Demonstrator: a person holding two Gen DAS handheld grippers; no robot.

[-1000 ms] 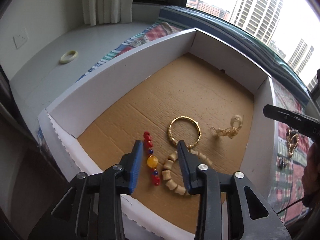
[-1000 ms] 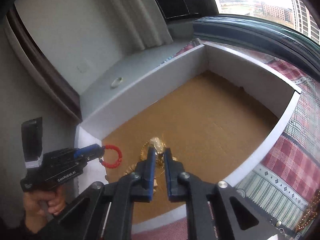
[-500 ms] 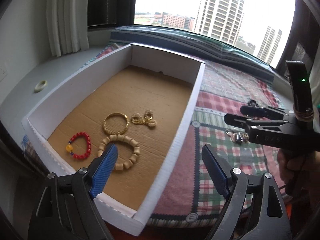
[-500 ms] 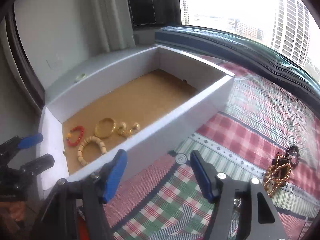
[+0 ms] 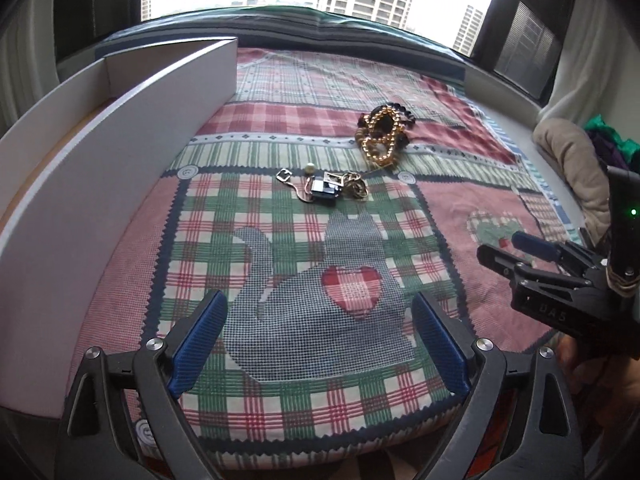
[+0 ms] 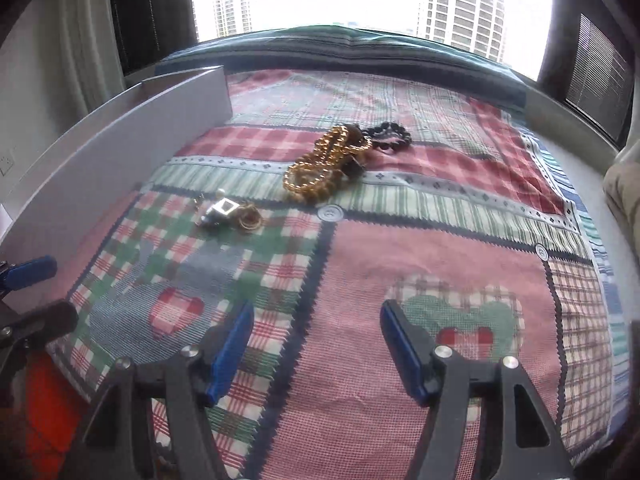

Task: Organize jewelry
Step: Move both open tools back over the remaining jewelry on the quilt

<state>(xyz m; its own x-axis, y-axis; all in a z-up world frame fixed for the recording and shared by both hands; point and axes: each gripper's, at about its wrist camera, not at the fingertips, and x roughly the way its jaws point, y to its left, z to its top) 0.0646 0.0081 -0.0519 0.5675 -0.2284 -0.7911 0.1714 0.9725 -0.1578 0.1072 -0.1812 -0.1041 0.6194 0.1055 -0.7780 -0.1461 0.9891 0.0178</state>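
Left wrist view: left gripper (image 5: 318, 344) jaws, just opened wide and empty, face the small chain pile (image 5: 326, 187) straight ahead. Right gripper (image 6: 316, 350) jaws, also apart and empty, have the gold bead bracelets (image 6: 324, 168) ahead, slightly left.

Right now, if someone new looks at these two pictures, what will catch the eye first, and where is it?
First, the heap of shiny gold bead strands tangled with a black bead bracelet, lying far back on the patchwork checked cloth. Nearer and to its left lies a small pile of gold chain with a square silver pendant. The tall white cardboard box wall fills the left side.
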